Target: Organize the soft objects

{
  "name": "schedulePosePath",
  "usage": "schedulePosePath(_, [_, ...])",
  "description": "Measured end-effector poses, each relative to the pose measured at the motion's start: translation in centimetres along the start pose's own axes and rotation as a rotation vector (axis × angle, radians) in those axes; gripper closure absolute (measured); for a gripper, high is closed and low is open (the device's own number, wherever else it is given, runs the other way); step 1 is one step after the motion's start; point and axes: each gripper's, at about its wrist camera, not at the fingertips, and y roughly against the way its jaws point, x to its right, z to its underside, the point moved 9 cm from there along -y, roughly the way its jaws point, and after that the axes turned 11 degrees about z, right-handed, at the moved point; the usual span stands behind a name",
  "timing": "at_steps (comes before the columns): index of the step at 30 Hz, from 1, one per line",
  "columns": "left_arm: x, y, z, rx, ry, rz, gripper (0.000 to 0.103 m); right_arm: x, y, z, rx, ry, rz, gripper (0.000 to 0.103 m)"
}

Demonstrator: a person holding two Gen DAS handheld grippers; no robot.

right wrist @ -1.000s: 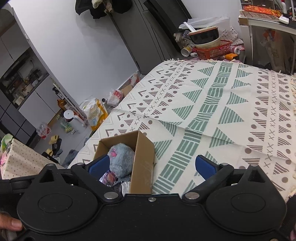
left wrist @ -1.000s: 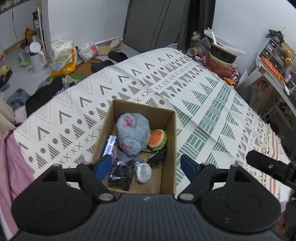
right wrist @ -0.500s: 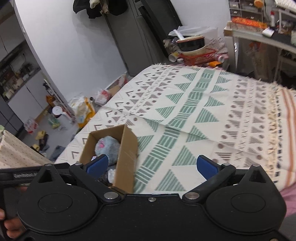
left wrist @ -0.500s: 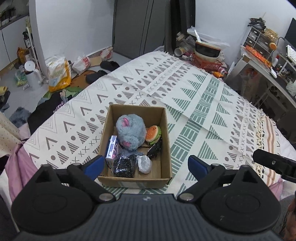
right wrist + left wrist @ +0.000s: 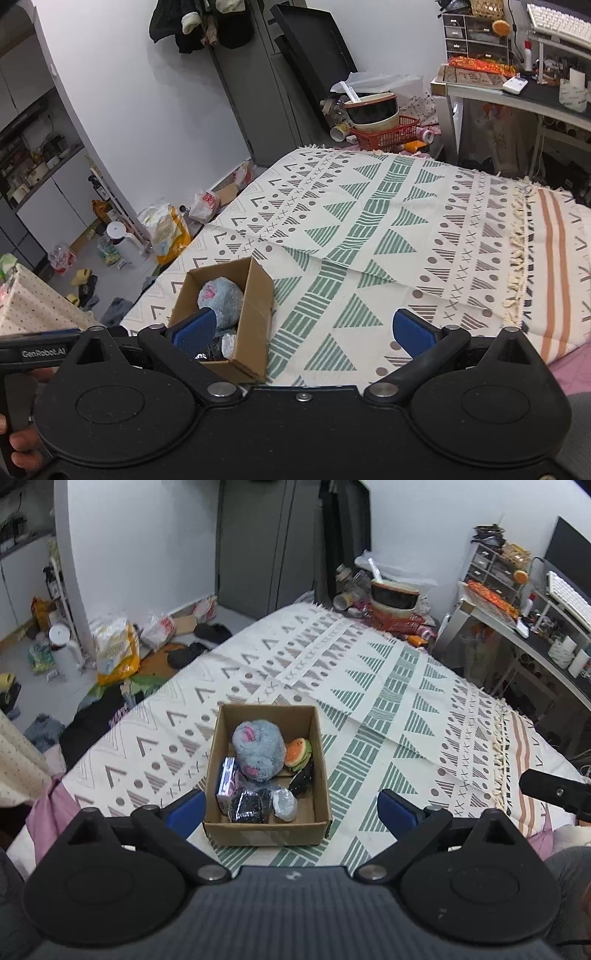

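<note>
An open cardboard box [image 5: 321, 760] [image 5: 255, 306] sits on the patterned bedspread [image 5: 388, 709] [image 5: 369, 240]. Inside lie a grey-blue plush [image 5: 258, 747] [image 5: 221, 297], a burger-shaped toy [image 5: 298, 752], a small purple-white carton [image 5: 227, 781], a black wrapped bundle [image 5: 249, 805] and a silvery wrapped ball [image 5: 284, 803]. My left gripper [image 5: 290, 808] hangs open above the box's near edge, holding nothing. My right gripper [image 5: 304, 330] is open too, empty, with the box under its left finger; its black body shows at the left view's right edge.
Bags, shoes and clothes litter the floor [image 5: 110, 653] left of the bed. A red basket with bowls [image 5: 384, 129] stands past the bed's far end. A cluttered desk [image 5: 517, 88] is at the right. A hand grips the other handle [image 5: 18, 443] at lower left.
Both grippers have pulled back and risen away from the box, which now looks smaller and lies fully in view. Both stay open. The box's contents have not moved.
</note>
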Motion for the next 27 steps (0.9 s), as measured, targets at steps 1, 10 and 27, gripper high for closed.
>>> schedulePosePath(1, [0.1, 0.2, 0.1, 0.004, -0.010, 0.000, 0.004, 0.0, 0.3, 0.1, 0.004, 0.008, 0.010, 0.000])
schedulePosePath(10, [1.0, 2.9, 1.0, 0.030, -0.040, -0.004, 0.004, 0.7, 2.4, 1.8, 0.021, 0.034, 0.043, 0.000])
schedulePosePath(27, [-0.2, 3.6, 2.9, 0.013, -0.047, -0.086, 0.004, -0.6, 3.0, 3.6, 0.015, 0.077, 0.069, 0.000])
